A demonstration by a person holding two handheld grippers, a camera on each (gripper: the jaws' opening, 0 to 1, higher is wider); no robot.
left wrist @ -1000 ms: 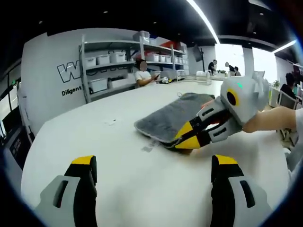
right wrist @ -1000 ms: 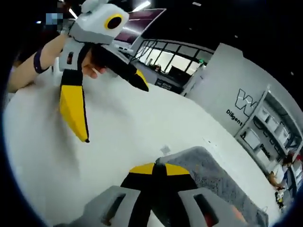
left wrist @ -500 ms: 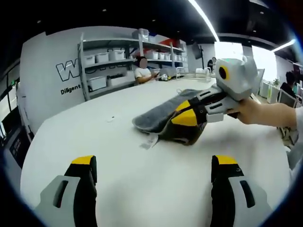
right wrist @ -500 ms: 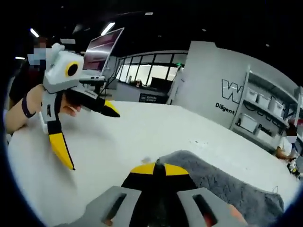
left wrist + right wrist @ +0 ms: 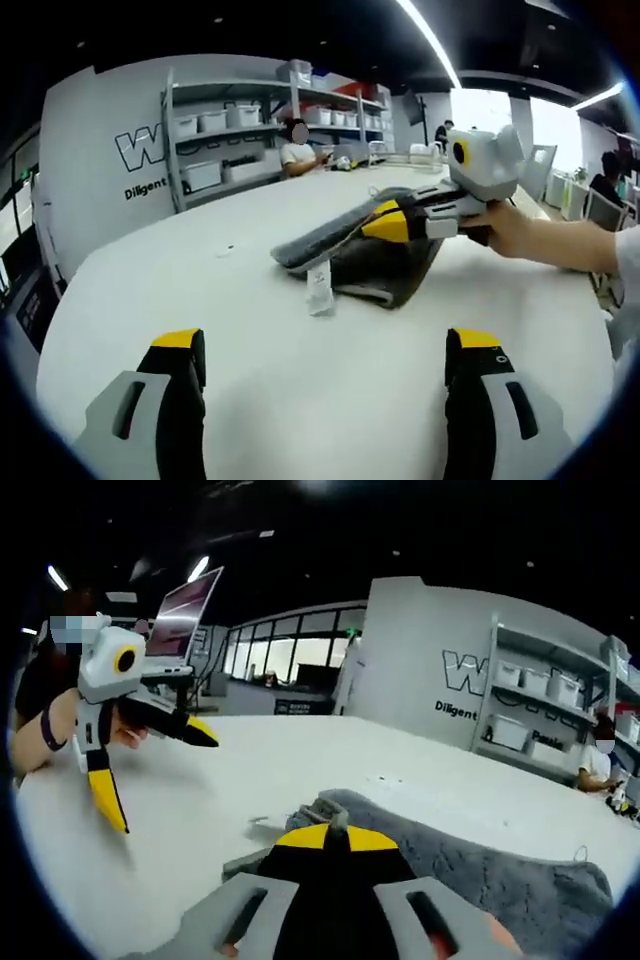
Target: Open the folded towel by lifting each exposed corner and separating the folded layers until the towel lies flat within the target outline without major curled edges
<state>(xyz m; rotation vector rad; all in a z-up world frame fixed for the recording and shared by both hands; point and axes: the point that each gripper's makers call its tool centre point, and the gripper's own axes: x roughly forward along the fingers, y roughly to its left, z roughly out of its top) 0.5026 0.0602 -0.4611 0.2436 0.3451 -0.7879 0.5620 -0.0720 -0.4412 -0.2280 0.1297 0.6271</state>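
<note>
A grey folded towel (image 5: 390,270) lies on the white table (image 5: 180,300). My right gripper (image 5: 385,222) reaches in from the right and is shut on the top layer's near corner, holding that layer up off the lower fold. A white label (image 5: 320,288) hangs from the lifted edge. In the right gripper view the yellow tips of my right gripper (image 5: 335,837) meet on the towel (image 5: 480,870), which trails to the right. My left gripper (image 5: 325,350) is open above bare table, short of the towel; my left gripper (image 5: 170,786) also appears at the left, its jaws spread.
Shelves with white bins (image 5: 225,125) stand along the far wall, and a person (image 5: 297,150) sits at the table's far edge. A monitor (image 5: 185,620) stands behind the left gripper. A hand (image 5: 520,230) holds the right gripper. Bare table (image 5: 260,770) lies between the grippers.
My right gripper has risen with the towel's corner, peeling the top layer up and back off the lower fold; the label now hangs free. My left gripper stays open.
</note>
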